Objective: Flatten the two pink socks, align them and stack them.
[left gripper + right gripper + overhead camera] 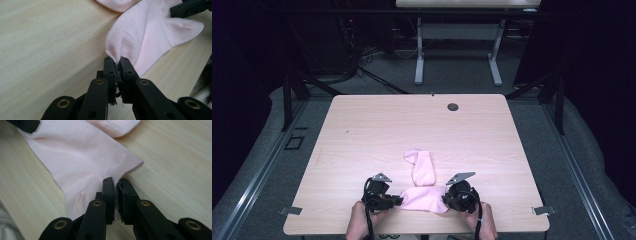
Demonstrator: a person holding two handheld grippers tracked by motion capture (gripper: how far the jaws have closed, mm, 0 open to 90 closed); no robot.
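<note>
A: From the high view, where is it?
B: The pale pink fabric sock [423, 199] lies at the near edge of the light wooden bench [362, 135], between the left gripper [398, 201] and the right gripper [445, 199]; a 2nd pink sock [422, 167] lies just beyond.
A: Left gripper view?
B: Jaws clenched on a pinch of the sock's edge [140, 37].
A: Right gripper view?
B: Jaws clamped on the sock's hem [82, 162].

Sock [150, 37] top cut off by frame edge; forearms cropped at bottom.
</note>
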